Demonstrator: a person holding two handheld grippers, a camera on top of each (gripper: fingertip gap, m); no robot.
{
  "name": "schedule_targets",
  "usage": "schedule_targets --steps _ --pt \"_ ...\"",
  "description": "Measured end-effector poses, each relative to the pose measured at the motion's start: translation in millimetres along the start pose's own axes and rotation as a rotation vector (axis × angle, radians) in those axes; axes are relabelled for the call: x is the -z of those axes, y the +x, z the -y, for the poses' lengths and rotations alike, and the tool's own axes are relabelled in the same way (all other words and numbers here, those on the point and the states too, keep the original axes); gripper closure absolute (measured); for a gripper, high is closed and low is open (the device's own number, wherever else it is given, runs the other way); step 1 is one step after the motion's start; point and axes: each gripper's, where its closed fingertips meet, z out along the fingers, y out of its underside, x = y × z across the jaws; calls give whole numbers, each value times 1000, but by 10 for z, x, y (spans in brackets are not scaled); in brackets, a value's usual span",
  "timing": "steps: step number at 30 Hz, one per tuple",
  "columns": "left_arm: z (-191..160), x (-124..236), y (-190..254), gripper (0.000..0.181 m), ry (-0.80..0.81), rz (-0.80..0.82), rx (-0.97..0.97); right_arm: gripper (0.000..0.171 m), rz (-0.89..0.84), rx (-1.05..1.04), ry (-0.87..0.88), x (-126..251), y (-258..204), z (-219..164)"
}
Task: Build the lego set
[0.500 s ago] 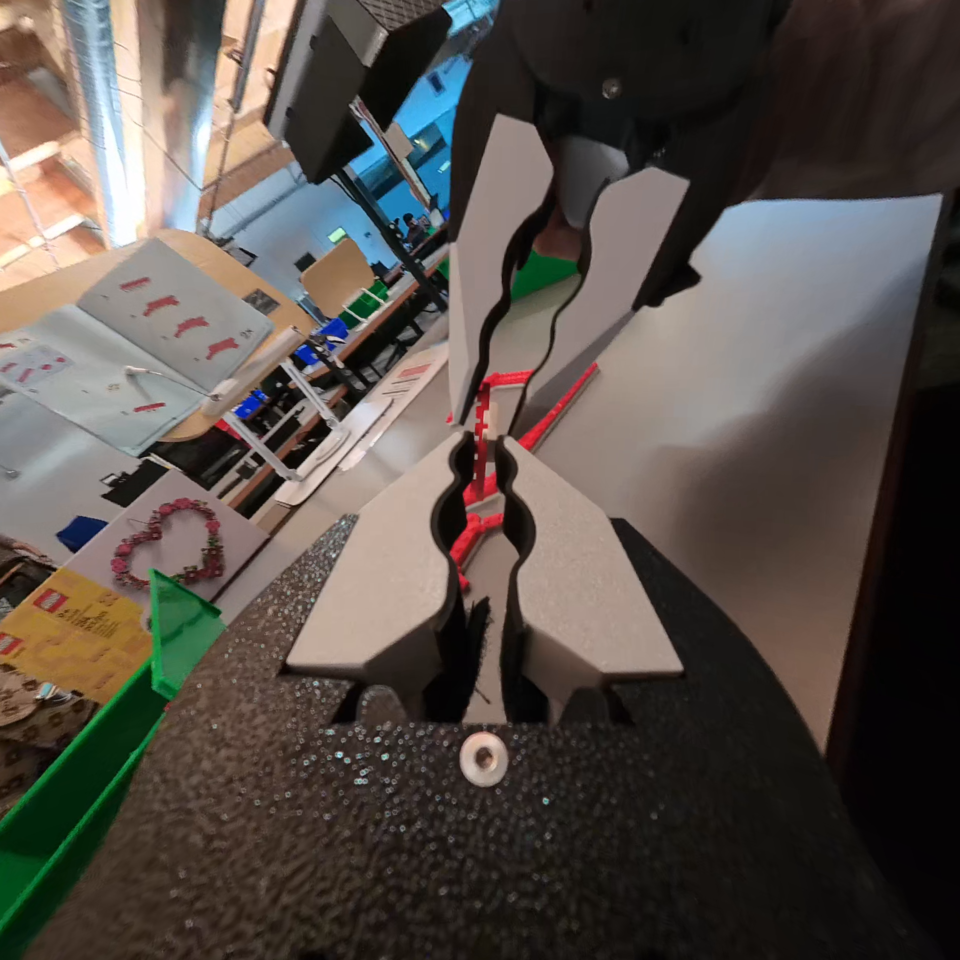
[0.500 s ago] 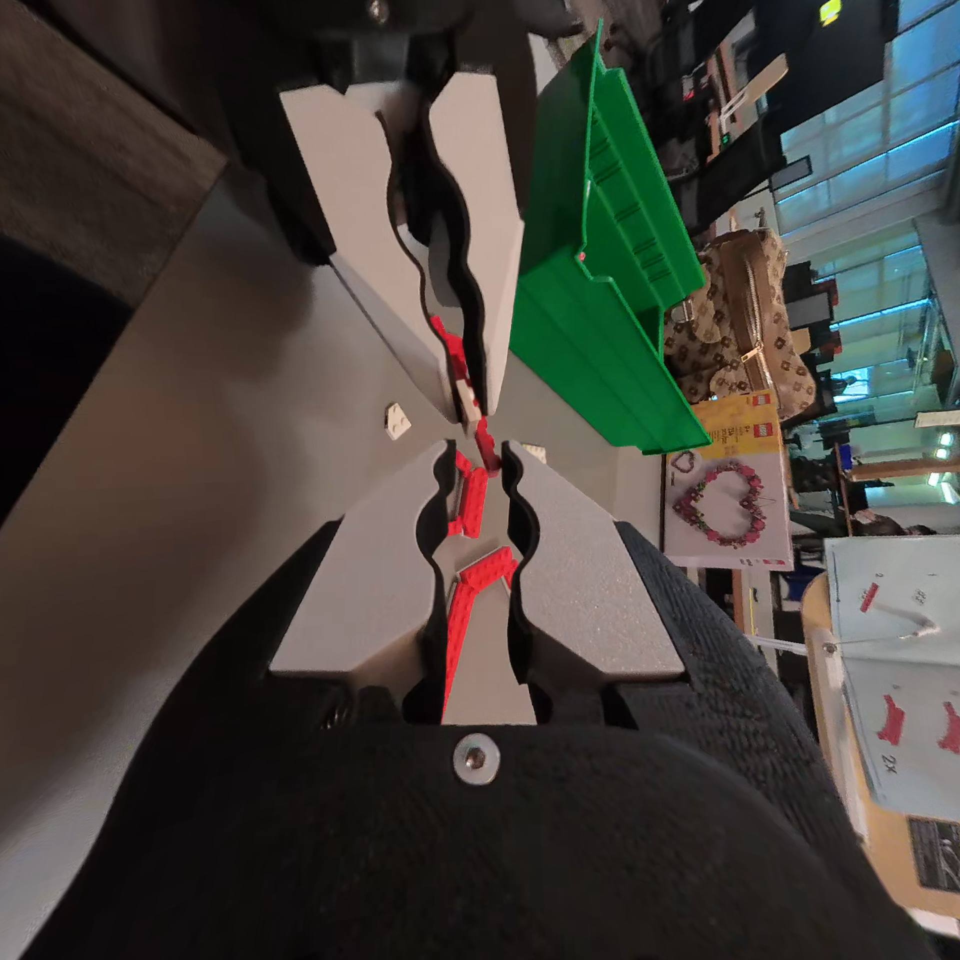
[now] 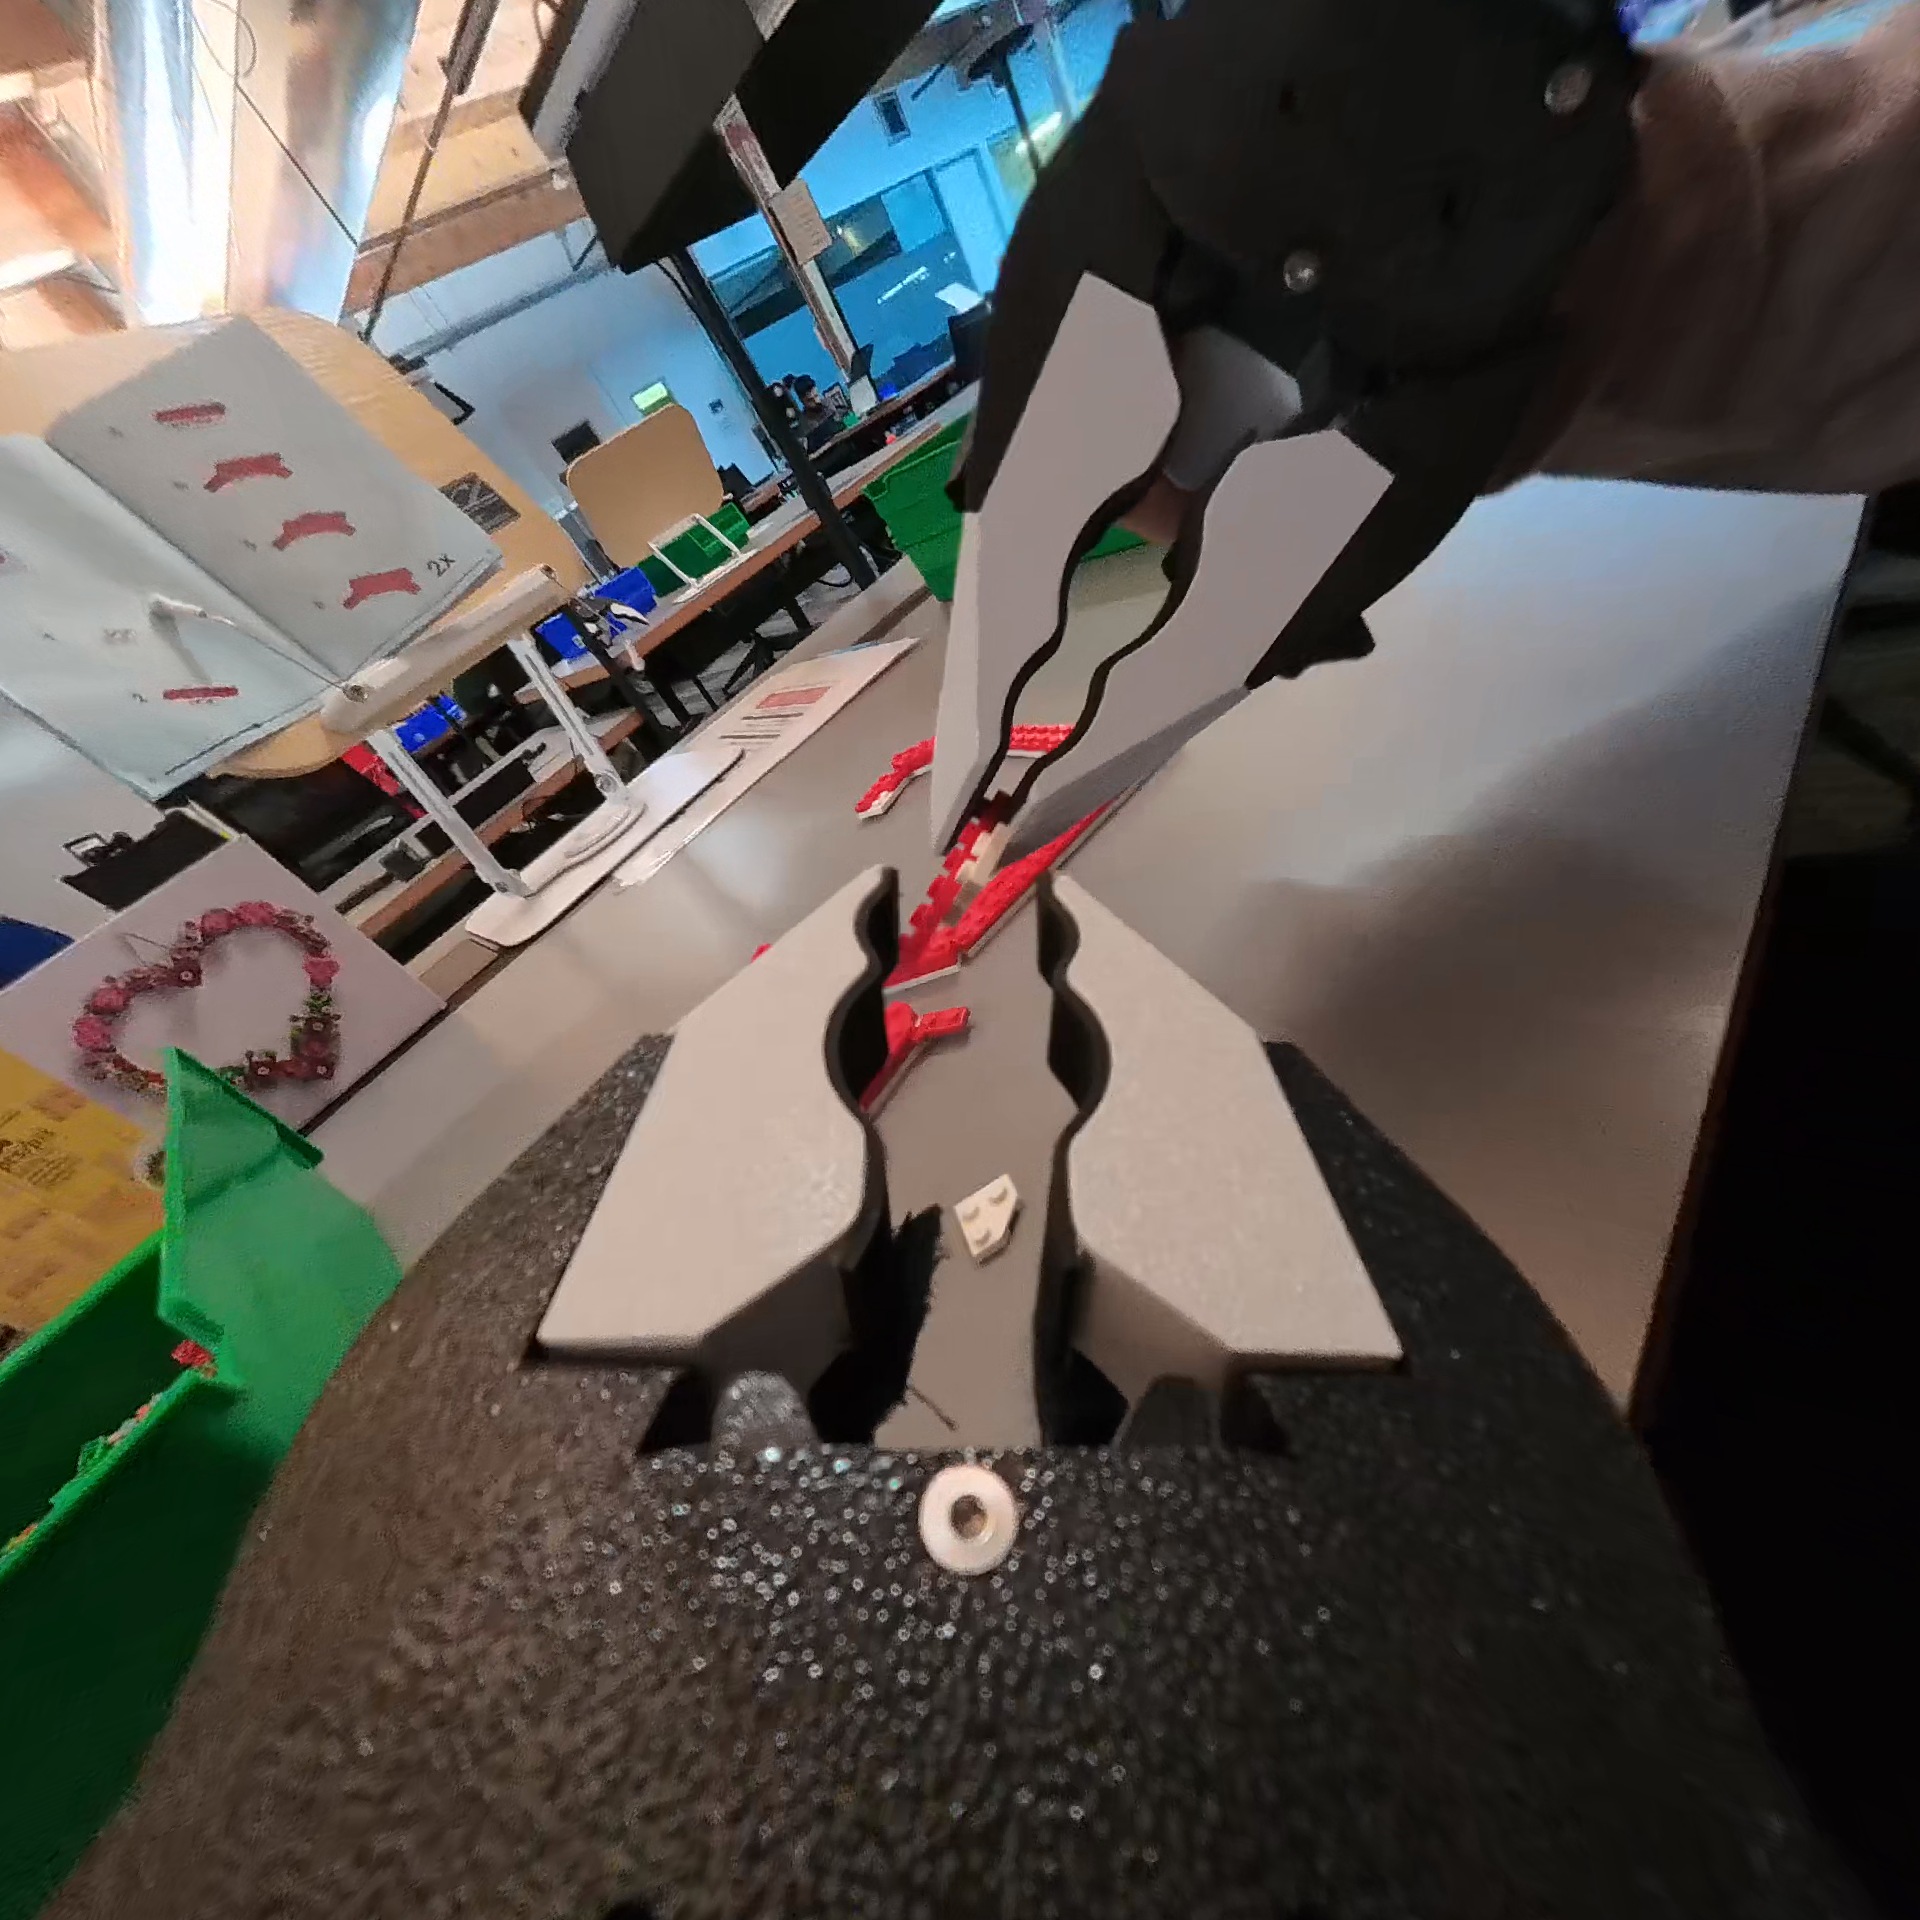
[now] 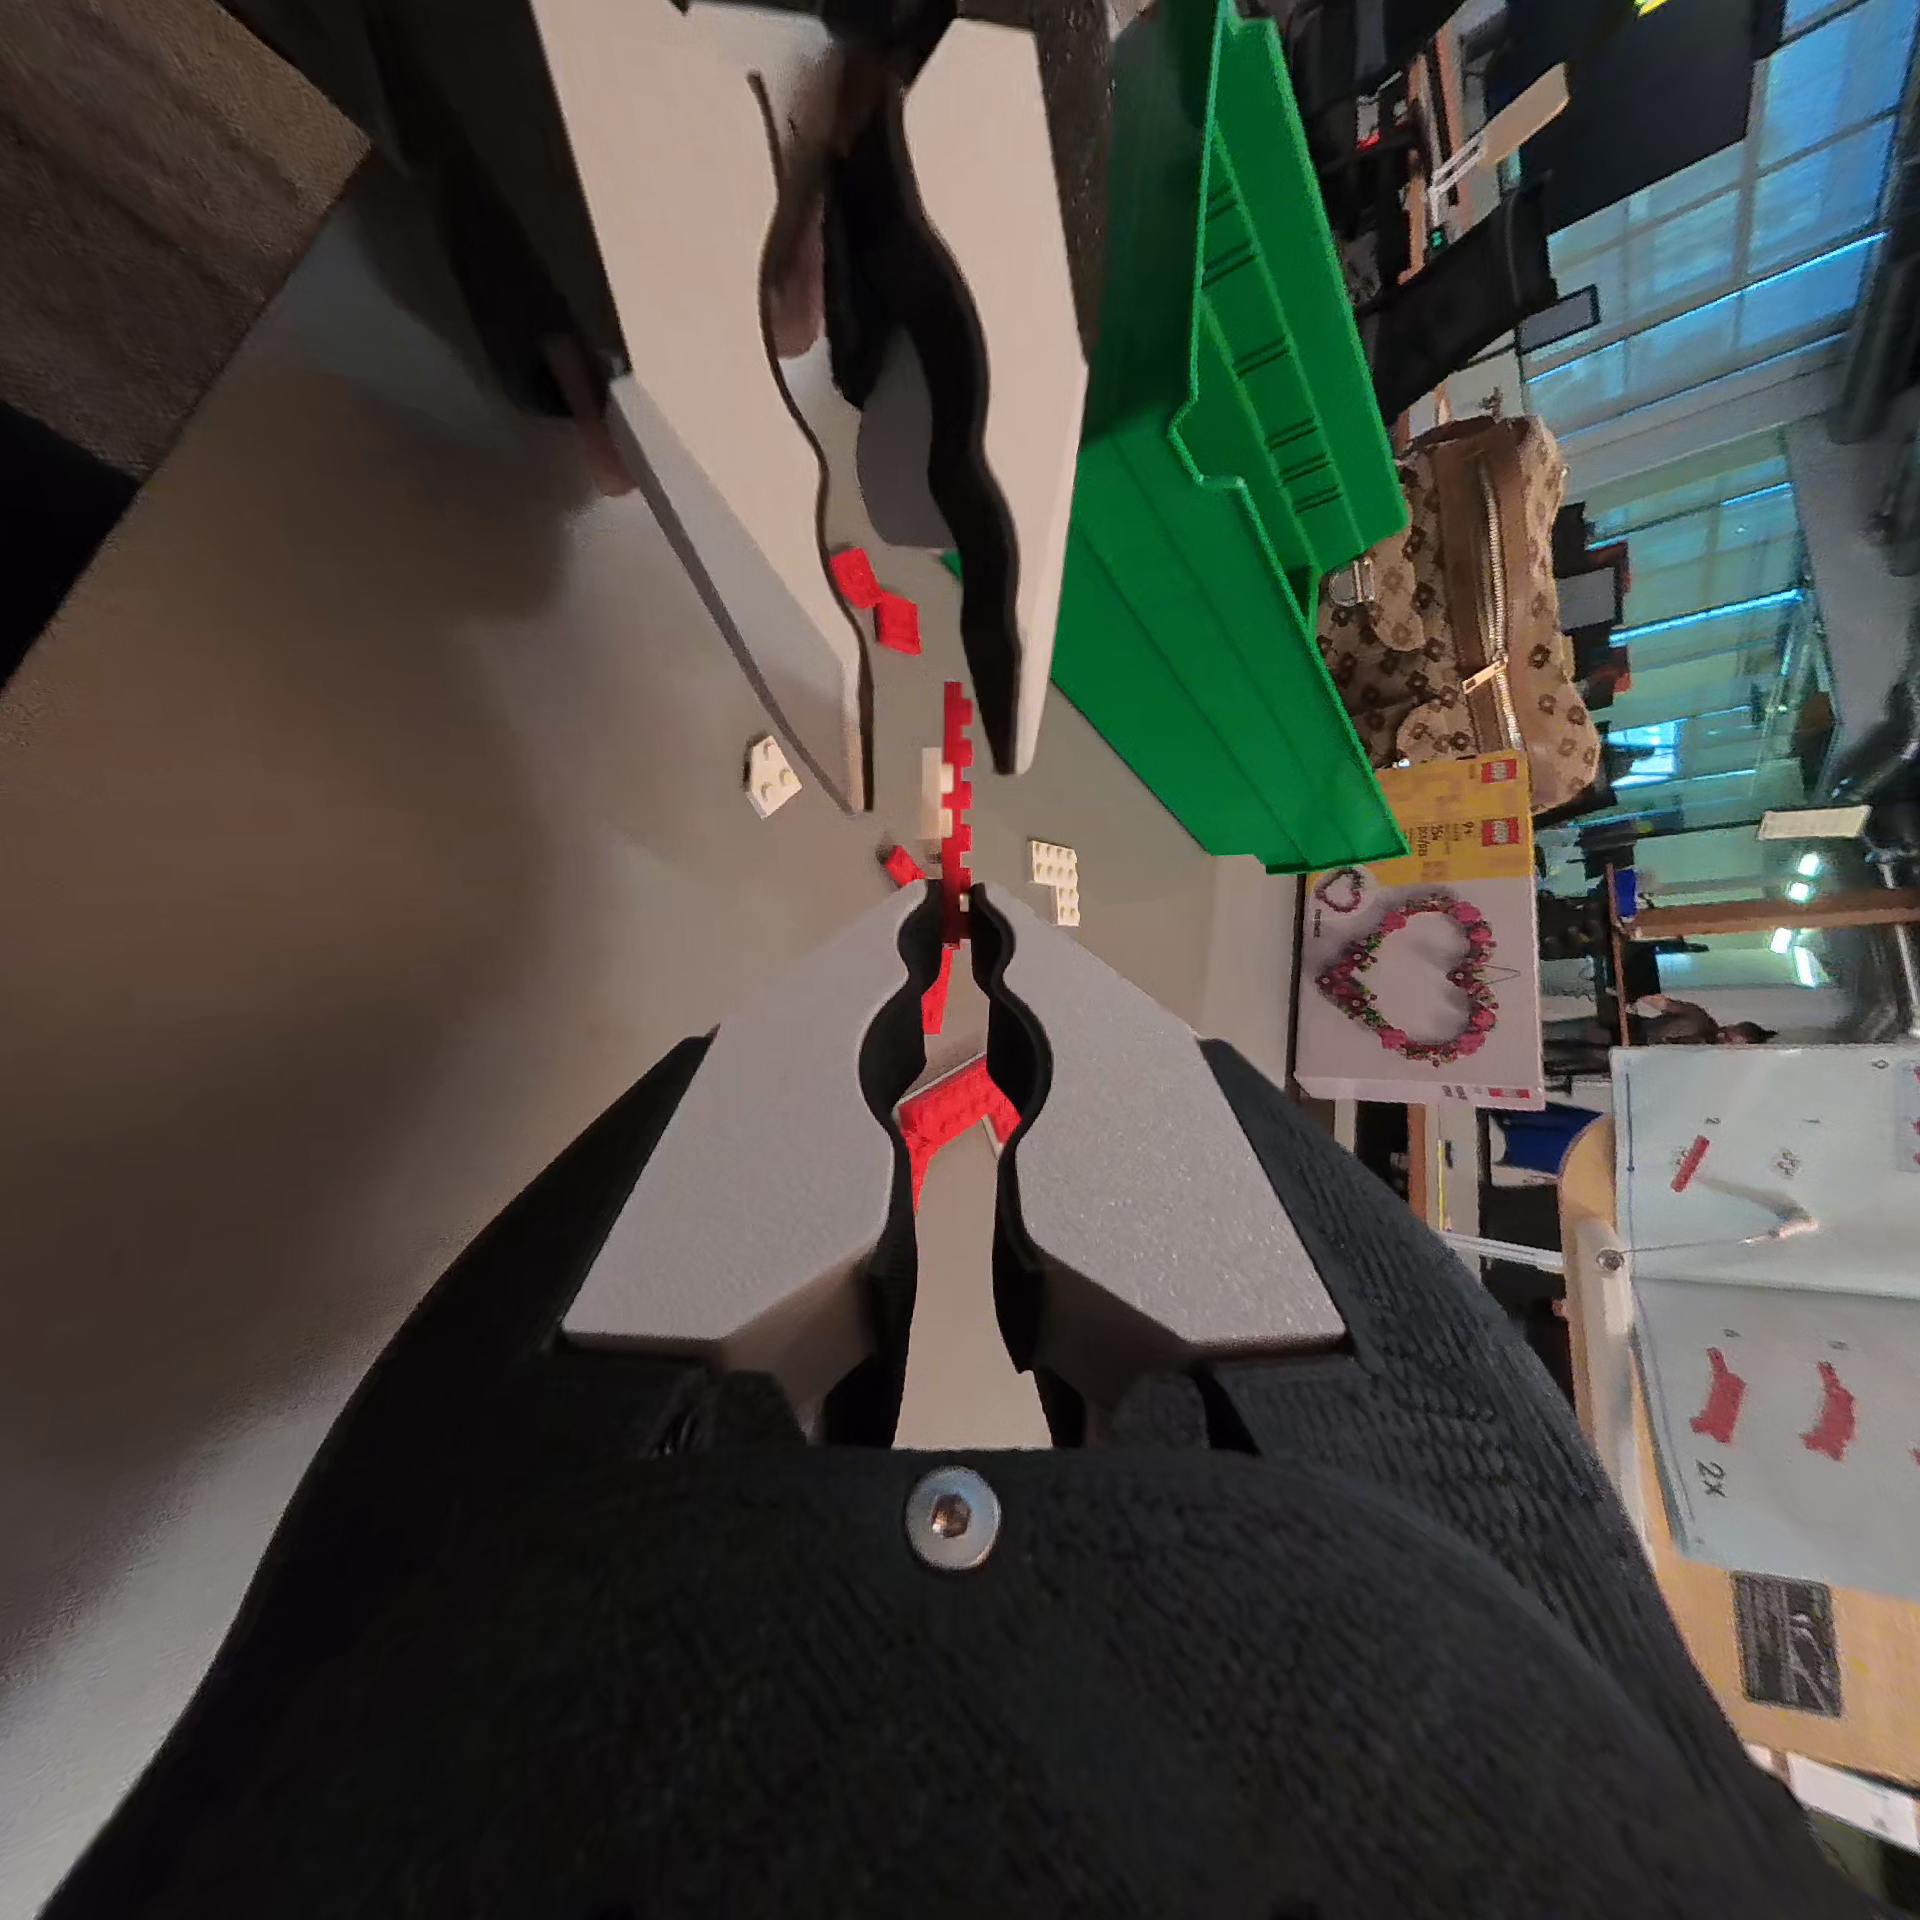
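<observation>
- Table (image 3: 1455, 831): scattered red and white pieces are seen on its grey top, beside a green bin (image 4: 1226, 582).
- The right gripper (image 4: 951, 894) is pinched on a red strip of bricks (image 4: 956, 800), held on edge above the table, with a white brick on its side.
- The left gripper (image 3: 966, 894) is spread apart with nothing held; its tips are just beside the strip.
- A small white piece (image 3: 987, 1216) is seen lying on the table between its fingers.
</observation>
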Motion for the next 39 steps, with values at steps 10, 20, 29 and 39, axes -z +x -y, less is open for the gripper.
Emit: schedule_targets --steps 10,20,29,39 --pt "-43 41 -186 140 10 38 216 169 -370 209 98 -52 264 -137" --pt "-262 144 -482 140 -97 198 311 169 -249 372 -10 -204 -83 -406" --pt "-186 116 -392 138 -47 107 405 169 -213 380 -23 -190 -186 -402" --pt "-164 173 -369 123 -4 -9 687 169 -410 386 1 -199 -41 -408"
